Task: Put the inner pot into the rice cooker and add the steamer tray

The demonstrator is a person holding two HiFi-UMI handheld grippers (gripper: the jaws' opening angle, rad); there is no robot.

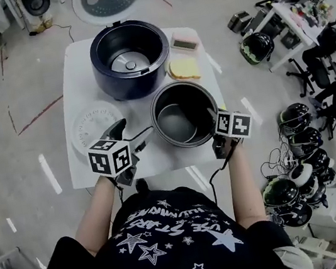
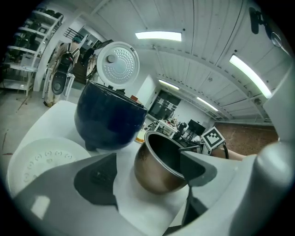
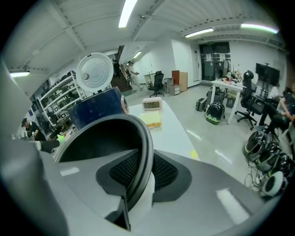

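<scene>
Pot rim between right fingers

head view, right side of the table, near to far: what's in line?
inner pot → yellow sponge → small pink device with a display. The right gripper is left out: its jaws are clamped on the pot's near-right rim, so it overlaps the pot.
</scene>
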